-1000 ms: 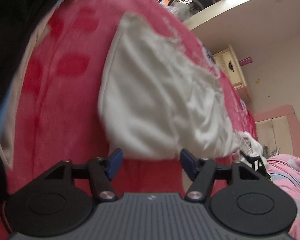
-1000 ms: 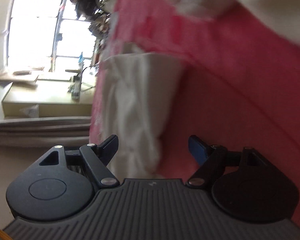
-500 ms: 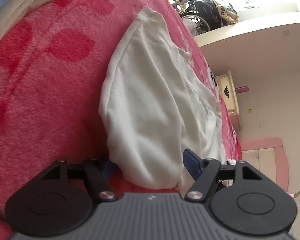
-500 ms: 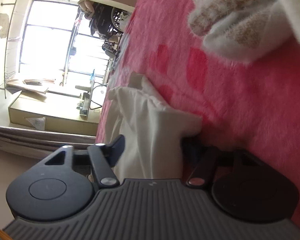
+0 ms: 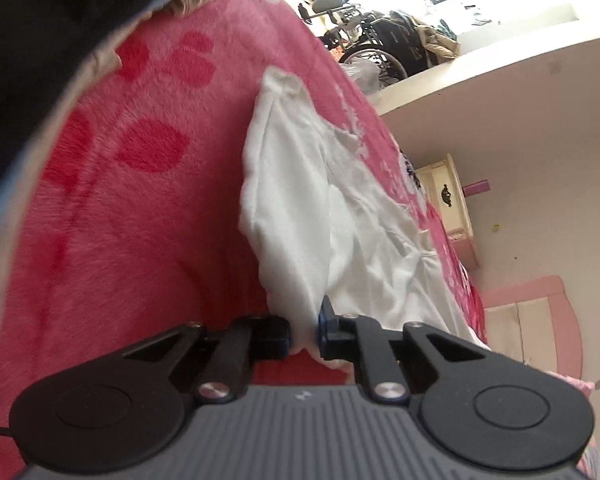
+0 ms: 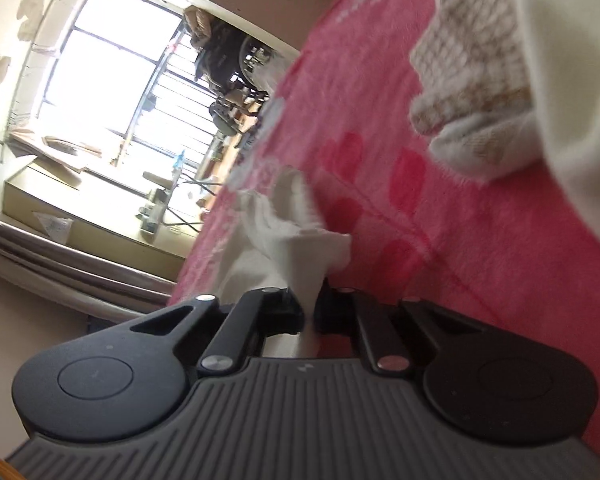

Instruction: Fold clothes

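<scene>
A white garment (image 5: 332, 216) lies crumpled on a pink fleece blanket (image 5: 148, 216) with red leaf prints. My left gripper (image 5: 303, 332) is shut on the near edge of this garment, the cloth pinched between the blue-tipped fingers. In the right wrist view the same white garment (image 6: 284, 232) rises in a peak from the blanket (image 6: 440, 232). My right gripper (image 6: 309, 312) is shut on its corner, and the cloth runs down between the jaws.
A fuzzy cream and brown cloth (image 6: 476, 80) lies on the blanket at the upper right. A dark and beige garment (image 5: 32, 60) covers the left side. Beyond the bed stand a cream cabinet (image 5: 452, 208), a pink headboard (image 5: 548, 320) and a bright window (image 6: 100, 72).
Both grippers stood open a second ago, moved onto the white garment's edge, and have now closed on it. The cloth has bunched and lifted at both pinched points.
</scene>
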Demonstrator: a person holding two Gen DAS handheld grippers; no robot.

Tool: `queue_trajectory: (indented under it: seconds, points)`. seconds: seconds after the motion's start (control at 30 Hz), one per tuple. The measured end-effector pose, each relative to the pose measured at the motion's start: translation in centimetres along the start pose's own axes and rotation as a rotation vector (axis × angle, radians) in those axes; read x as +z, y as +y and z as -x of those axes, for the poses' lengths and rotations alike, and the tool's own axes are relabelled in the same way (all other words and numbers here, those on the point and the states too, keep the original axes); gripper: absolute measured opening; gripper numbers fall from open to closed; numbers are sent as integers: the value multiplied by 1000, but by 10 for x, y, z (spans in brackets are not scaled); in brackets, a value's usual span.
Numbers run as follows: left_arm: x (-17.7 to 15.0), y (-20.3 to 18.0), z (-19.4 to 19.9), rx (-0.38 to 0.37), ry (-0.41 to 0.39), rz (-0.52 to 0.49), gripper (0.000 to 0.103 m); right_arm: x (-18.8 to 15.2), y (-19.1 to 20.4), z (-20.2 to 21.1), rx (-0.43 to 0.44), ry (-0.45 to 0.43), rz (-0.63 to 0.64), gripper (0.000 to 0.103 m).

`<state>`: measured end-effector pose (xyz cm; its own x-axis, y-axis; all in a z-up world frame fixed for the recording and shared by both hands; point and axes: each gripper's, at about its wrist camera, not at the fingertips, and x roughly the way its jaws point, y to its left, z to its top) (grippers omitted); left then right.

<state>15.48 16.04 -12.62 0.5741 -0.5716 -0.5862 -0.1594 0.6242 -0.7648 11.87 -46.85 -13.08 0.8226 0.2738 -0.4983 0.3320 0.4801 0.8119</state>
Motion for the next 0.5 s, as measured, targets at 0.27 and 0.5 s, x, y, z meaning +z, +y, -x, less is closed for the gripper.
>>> queue_trajectory:
  seconds: [0.27,0.5]
  points:
    - [-56,-2,98,57,158,-119,12,-42,-14,103,-39,53,-40,3]
    - [-127,61,123,248,272,-74,25,-124,-69,194,-210,162,-56,9]
